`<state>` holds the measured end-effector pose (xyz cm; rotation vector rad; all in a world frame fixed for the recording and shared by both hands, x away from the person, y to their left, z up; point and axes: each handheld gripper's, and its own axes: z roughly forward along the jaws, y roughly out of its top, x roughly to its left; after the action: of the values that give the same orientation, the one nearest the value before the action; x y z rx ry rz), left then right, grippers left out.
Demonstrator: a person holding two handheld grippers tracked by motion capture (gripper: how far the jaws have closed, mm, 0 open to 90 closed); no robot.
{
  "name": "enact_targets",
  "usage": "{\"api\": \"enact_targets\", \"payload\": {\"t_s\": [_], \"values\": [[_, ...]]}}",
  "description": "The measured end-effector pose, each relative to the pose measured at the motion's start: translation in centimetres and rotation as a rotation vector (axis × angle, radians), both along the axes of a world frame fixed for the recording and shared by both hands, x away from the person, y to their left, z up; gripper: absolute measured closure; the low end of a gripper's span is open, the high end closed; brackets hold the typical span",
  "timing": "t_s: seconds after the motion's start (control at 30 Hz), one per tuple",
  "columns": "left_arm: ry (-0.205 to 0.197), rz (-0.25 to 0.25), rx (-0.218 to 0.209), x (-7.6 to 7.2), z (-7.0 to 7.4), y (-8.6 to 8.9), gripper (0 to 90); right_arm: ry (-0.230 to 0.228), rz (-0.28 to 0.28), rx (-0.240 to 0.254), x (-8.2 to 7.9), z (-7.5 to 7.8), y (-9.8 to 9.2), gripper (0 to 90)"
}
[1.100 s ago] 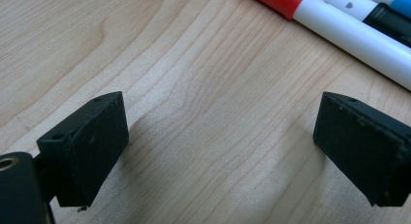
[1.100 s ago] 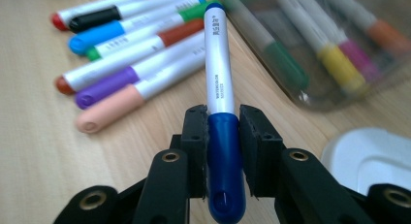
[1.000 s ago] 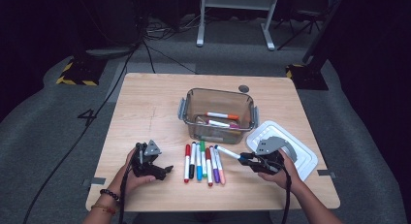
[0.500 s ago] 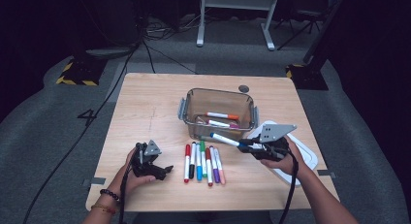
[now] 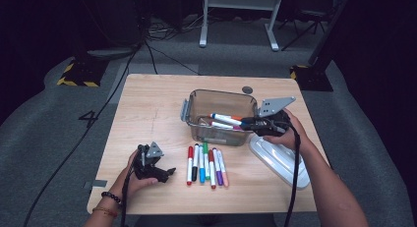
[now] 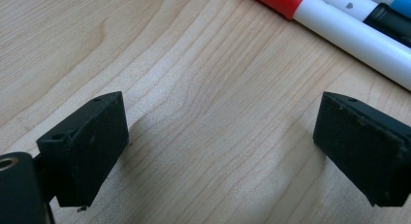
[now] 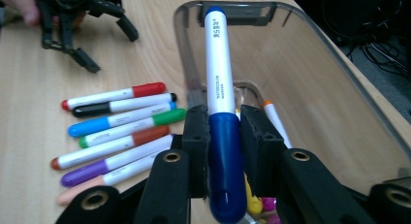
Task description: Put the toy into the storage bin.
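Pale wooden counter (image 5: 147, 109). Right tool (image 7: 223, 132) pinching dark-blue-capped white marker (image 7: 216, 64) above clear plastic bin (image 5: 196, 101); left tool (image 6: 218, 151) spread, idle. Next: lower, release inside bin.

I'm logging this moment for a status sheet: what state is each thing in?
Right gripper: shut on blue marker.
Blue marker: held level over the bin.
Left gripper: open, nothing between its fingers.
Bin: open, some markers inside.
Lid: off, lying on the table right of the bin.
Seven markers: capped, lying in a row on the table.
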<state>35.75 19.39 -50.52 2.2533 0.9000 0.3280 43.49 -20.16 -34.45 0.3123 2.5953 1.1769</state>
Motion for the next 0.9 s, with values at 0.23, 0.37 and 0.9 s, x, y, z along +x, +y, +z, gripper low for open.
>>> {"api": "enact_targets", "payload": {"t_s": [0.23, 0.37, 0.9], "values": [[0.000, 0.000, 0.000, 0.0, 0.0, 0.0, 5.9, 0.038, 0.006, -0.076, 2.9, -0.7, 1.0, 74.2], [0.001, 0.000, 0.000, 0.0, 0.0, 0.0, 5.9, 0.069, 0.016, -0.116, 4.4, -1.6, 1.9, 74.2], [0.000, 0.000, 0.000, 0.0, 0.0, 0.0, 5.9, 0.153, 0.025, -0.274, 7.2, -4.2, 4.5, 74.1]]}}
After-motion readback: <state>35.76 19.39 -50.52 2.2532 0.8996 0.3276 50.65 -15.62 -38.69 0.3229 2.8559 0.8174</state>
